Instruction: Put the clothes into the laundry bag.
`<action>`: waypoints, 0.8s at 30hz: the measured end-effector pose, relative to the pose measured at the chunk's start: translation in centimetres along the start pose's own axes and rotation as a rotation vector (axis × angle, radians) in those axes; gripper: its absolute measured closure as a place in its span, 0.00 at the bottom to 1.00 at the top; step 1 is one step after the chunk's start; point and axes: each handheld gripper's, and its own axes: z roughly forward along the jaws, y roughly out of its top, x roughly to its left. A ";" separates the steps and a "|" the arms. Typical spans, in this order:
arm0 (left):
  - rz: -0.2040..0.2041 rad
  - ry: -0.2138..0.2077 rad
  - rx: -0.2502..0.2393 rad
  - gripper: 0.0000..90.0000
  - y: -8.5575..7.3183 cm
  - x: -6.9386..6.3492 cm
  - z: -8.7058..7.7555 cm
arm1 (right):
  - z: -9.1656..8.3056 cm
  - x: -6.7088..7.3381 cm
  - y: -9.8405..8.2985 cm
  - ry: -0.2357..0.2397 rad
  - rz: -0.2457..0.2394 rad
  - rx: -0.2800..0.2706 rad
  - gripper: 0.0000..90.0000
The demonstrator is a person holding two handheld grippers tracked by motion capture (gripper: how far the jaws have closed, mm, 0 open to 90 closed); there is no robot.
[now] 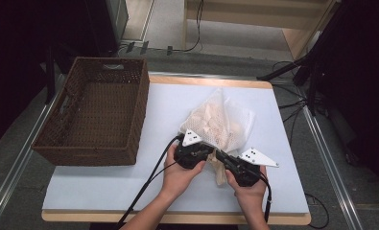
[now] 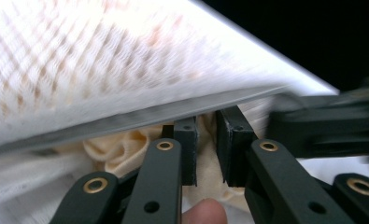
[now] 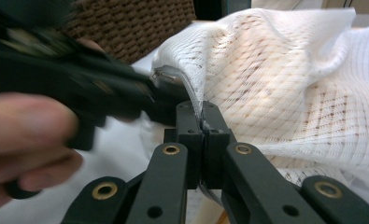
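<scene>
Nearest the lens in your right gripper view, your right gripper has its jaws pressed together on the edge of the white mesh bag. Your left gripper stands with a narrow gap between its jaws, cream cloth lying in that gap, the pads not clearly pressing it. From above, the mesh bag sits on the white table, right of the wicker basket, just ahead of both your hands

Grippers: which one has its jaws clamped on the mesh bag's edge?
The right gripper: its jaws pinch the mesh bag edge. The left gripper shows a gap, cream cloth between.
</scene>
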 end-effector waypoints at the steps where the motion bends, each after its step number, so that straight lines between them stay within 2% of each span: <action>1: -0.002 -0.016 0.055 0.84 -0.6 0.3 1.0 | 0.1 -0.1 -0.1 -0.001 0.002 0.008 0.99; 3: 0.026 -0.039 0.024 0.79 -1.3 0.5 1.1 | 0.2 -0.1 -0.2 -0.006 0.005 0.019 0.99; 4: 0.024 -0.044 0.029 0.74 -1.3 0.5 0.8 | 0.3 -0.1 -0.2 -0.010 0.001 0.024 0.99; 5: 0.021 -0.057 0.027 0.66 -1.3 0.4 0.3 | 0.4 -0.1 -0.3 -0.010 -0.003 0.028 0.99; 6: 0.036 -0.063 0.025 0.56 -1.3 0.4 -0.3 | 0.4 -0.1 -0.3 -0.010 0.001 0.032 0.99; 8: 0.074 -0.060 -0.005 0.46 -1.7 0.7 -2.0 | 0.5 -0.3 -0.4 -0.011 0.006 0.036 0.99; 9: 0.069 -0.042 -0.036 0.45 -2.0 1.2 -3.2 | 0.5 -0.3 -0.4 -0.011 0.003 0.035 0.99; 10: 0.060 -0.041 -0.057 0.44 -2.2 1.7 -4.0 | 0.5 -0.4 -0.4 -0.013 0.002 0.033 0.99; 12: 0.036 0.011 -0.094 0.43 -3.1 3.2 -5.9 | 0.4 -0.4 -0.4 -0.012 0.003 0.033 0.99; 14: -0.032 0.048 -0.113 0.44 -4.0 4.9 -7.1 | 0.5 -0.4 -0.4 -0.011 0.006 0.035 0.99; 15: -0.071 0.070 -0.100 0.45 -4.4 5.7 -7.3 | 0.5 -0.4 -0.4 -0.011 0.005 0.036 0.99; 16: -0.086 0.099 -0.075 0.46 -4.8 6.3 -7.2 | 0.5 -0.3 -0.4 -0.011 0.005 0.037 0.99; 17: -0.076 0.132 -0.046 0.50 -4.9 6.4 -7.0 | 0.5 -0.3 -0.4 -0.011 0.008 0.038 0.99; 21: -0.055 0.209 -0.029 0.46 -4.5 5.5 -5.8 | 0.7 -0.2 -0.4 -0.011 0.007 0.040 0.99; 22: -0.068 0.205 -0.034 0.46 -4.2 5.4 -5.4 | 0.7 -0.2 -0.4 -0.011 0.005 0.042 0.99; 23: -0.089 0.170 -0.040 0.45 -4.0 5.4 -5.1 | 0.7 -0.2 -0.5 -0.009 0.005 0.044 0.99; 24: -0.100 0.157 -0.046 0.43 -3.7 5.4 -4.6 | 0.7 -0.2 -0.5 -0.008 0.005 0.044 0.99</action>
